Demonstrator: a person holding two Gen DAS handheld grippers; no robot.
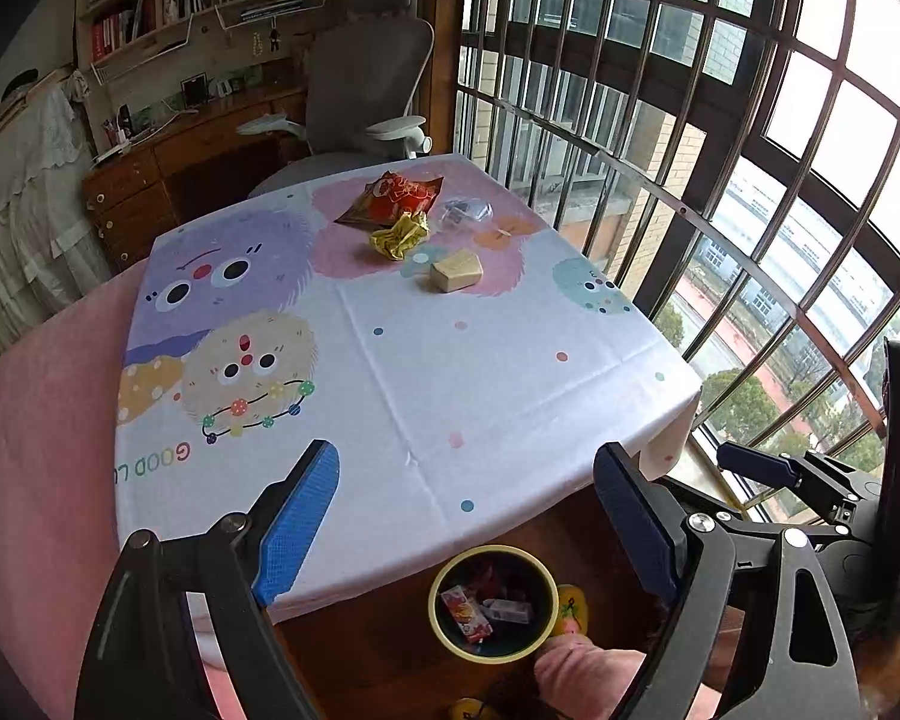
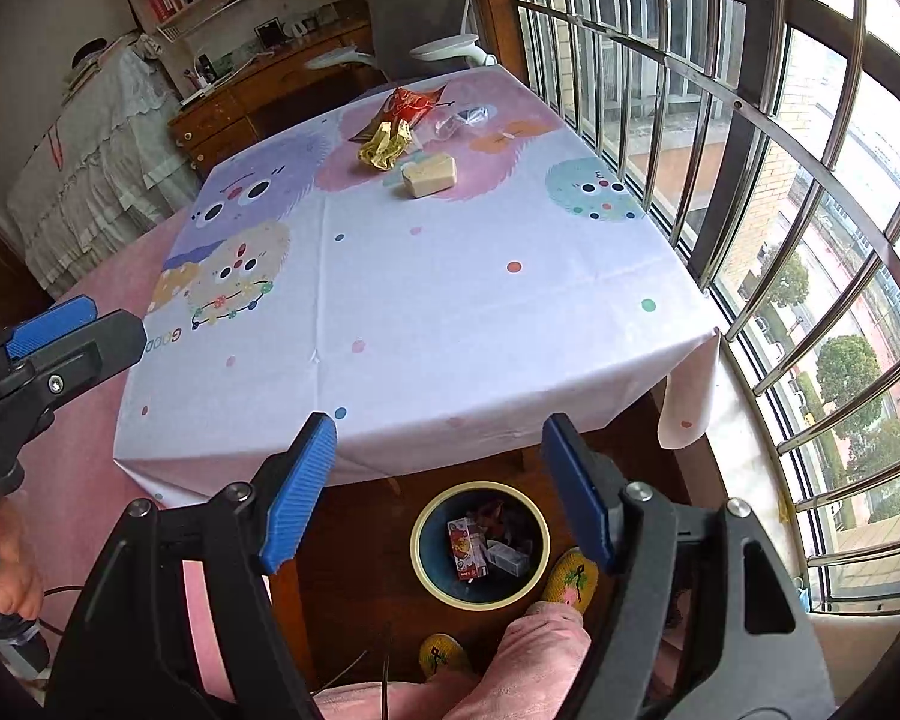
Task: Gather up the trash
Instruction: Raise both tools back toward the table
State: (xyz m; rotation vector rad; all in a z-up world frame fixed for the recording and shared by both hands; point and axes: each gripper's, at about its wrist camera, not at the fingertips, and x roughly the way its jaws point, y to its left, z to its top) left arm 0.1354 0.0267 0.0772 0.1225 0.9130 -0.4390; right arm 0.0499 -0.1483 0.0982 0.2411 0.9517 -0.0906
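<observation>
Left hand-held gripper (image 1: pixel 468 516) and right hand-held gripper (image 2: pixel 438 492) both released, empty | bin (image 2: pixel 480 543) on floor already holds cartons | I judge four left on desk (image 2: pixel 426 324): red bag (image 2: pixel 411 105), yellow wrapper (image 2: pixel 384 146), clear plastic (image 2: pixel 465 119), tan block (image 2: pixel 429 175)

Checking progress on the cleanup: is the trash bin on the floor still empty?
No, the trash bin already holds a red carton and a small white box.

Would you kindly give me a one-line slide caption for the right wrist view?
Open right gripper hovers above the bin at the table's near edge; four pieces of trash wait at the far end.
</observation>
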